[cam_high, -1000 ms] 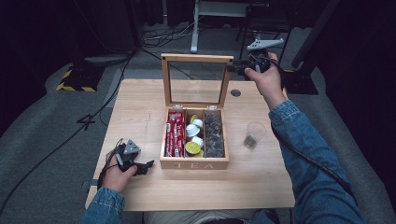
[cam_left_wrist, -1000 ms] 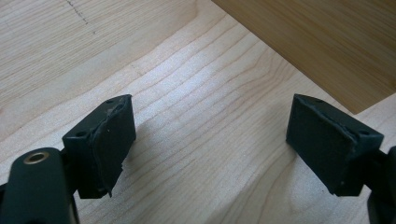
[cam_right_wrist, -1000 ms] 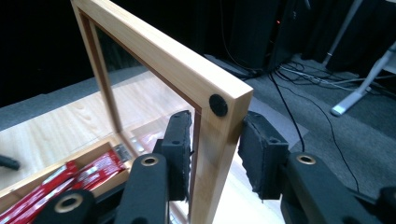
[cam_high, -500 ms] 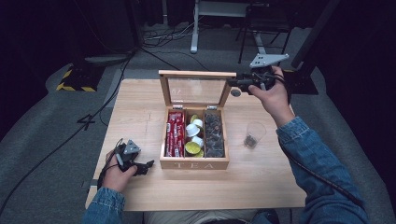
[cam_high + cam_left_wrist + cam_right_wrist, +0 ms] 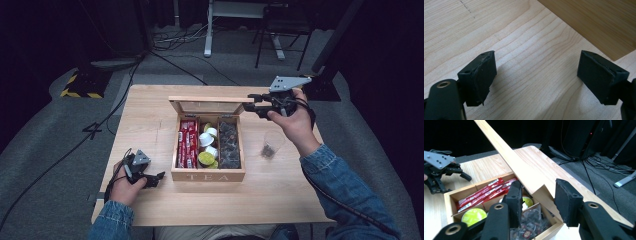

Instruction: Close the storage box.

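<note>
Nearest, in the left gripper view: left gripper (image 5: 536, 75) released, jaws wide apart over bare table (image 5: 529, 57), a darker wooden wall of the box (image 5: 594, 22) just beyond at upper right. From above, same left gripper (image 5: 142, 172) resting in the left hand (image 5: 125, 186) on the table's (image 5: 280, 200) near-left part, just beside the box's (image 5: 207, 176) front corner, not touching it. Readable on the front wall: "TEA". Inside, three compartments: red sachets (image 5: 187, 142) on the left, round pods (image 5: 206, 150) white and yellow-green in the middle, dark packets (image 5: 229, 145) on the right. Clear cup (image 5: 271, 144) on the table right of the box, something dark in its bottom. Farther back, lid (image 5: 207, 106) half raised, right gripper (image 5: 252, 106) at its right corner. Closer look in the right gripper view: right gripper (image 5: 537, 200) with jaws either side of the lid's (image 5: 524, 173) corner, gaps showing at the pads, grasp not certain. Print on sachets (image 5: 484, 191) too small to read. Beyond the table, cables and stands on grey floor (image 5: 60, 130).
</note>
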The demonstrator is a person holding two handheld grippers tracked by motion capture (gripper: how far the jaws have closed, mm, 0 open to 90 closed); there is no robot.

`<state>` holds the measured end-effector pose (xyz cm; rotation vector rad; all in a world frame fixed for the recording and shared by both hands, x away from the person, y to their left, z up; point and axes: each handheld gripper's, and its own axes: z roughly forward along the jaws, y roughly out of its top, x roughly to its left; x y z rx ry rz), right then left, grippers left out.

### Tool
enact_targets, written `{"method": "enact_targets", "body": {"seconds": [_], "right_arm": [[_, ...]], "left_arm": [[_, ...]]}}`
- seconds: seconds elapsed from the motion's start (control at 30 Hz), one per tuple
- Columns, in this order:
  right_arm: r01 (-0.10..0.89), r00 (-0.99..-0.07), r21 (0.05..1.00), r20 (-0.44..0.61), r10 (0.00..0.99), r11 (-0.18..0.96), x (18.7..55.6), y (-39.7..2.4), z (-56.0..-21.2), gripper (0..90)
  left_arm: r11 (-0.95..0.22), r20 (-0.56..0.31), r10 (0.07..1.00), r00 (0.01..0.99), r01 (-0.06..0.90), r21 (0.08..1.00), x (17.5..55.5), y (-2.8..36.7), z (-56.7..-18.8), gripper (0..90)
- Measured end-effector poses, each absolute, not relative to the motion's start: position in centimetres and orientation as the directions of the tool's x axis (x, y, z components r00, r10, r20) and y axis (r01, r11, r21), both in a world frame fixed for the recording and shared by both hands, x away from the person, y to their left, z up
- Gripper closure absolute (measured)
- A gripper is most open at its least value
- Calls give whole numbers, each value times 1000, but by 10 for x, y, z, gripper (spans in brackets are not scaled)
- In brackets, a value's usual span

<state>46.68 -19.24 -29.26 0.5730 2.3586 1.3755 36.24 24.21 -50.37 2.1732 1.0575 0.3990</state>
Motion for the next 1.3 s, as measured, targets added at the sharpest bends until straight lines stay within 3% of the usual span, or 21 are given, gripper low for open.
{"method": "enact_targets", "body": {"seconds": [0.47,0.77,1.3], "right_arm": [[174,-851,862,-110,513,475,429,-189,-322,484],[214,-852,860,-67,518,463,415,-194,-343,461],[207,-842,833,-115,528,513,391,-191,-371,423]], "left_arm": [[-440,-17,784,621,574,690,362,242,-504,162],[-437,-21,785,620,576,691,362,242,-504,162],[-436,-21,785,620,576,692,362,242,-504,162]]}}
